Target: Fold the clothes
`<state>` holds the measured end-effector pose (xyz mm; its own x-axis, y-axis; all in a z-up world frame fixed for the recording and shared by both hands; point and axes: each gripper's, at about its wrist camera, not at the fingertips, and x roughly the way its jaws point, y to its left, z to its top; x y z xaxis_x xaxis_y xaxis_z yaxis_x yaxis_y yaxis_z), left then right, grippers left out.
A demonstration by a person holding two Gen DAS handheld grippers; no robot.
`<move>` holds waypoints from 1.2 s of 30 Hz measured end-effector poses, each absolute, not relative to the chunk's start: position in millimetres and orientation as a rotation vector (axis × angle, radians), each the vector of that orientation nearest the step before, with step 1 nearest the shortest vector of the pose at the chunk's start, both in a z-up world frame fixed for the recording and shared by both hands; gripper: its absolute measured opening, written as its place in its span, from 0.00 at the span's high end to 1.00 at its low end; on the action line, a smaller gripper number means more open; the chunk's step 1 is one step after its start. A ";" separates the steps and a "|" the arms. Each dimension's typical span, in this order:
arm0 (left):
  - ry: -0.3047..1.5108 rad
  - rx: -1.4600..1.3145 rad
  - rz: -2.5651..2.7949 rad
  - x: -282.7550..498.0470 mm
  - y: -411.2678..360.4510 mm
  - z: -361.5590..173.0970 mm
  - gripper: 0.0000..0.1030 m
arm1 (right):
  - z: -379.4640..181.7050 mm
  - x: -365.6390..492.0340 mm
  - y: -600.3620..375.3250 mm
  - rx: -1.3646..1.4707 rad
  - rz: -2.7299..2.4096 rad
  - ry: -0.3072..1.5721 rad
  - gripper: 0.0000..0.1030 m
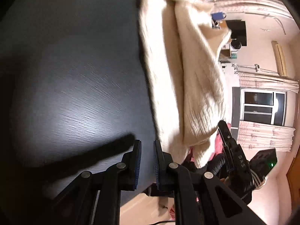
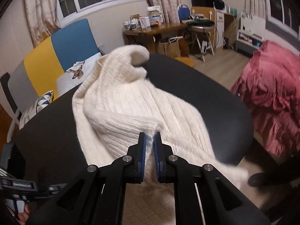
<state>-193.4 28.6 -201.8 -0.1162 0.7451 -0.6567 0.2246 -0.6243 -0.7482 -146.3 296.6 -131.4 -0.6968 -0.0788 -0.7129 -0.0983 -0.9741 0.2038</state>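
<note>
A cream ribbed knit sweater [image 2: 121, 103] lies across the round black table [image 2: 215, 93], bunched into a hump at its far end. My right gripper [image 2: 149, 136] is shut on a raised fold of it near the table's front edge. In the left wrist view the sweater [image 1: 187, 75] stretches from the table [image 1: 75, 93] to the right gripper [image 1: 223, 129], which pinches its hem. My left gripper [image 1: 147, 144] hovers over bare table beside the sweater. Its jaws stand a narrow gap apart with nothing between them.
A pink-red quilt pile [image 2: 271, 103] sits just right of the table. A blue, yellow and grey chair [image 2: 56, 52] with cushions stands behind it on the left. A cluttered wooden desk [image 2: 150, 30] lines the far wall. The left gripper's handle [image 2: 18, 185] shows at lower left.
</note>
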 end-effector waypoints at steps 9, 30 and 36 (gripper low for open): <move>-1.149 -1.833 1.715 -194.7 74.0 -218.1 0.87 | -135.1 -153.2 319.8 -1.211 2.872 0.467 0.91; -0.851 -1.414 2.176 -153.7 -43.1 -110.9 1.00 | -128.5 -83.0 316.0 -1.260 2.896 0.364 0.91; -0.891 -1.524 2.294 -136.1 -146.8 -126.5 0.98 | -123.2 -82.7 281.8 -1.324 2.968 0.311 0.91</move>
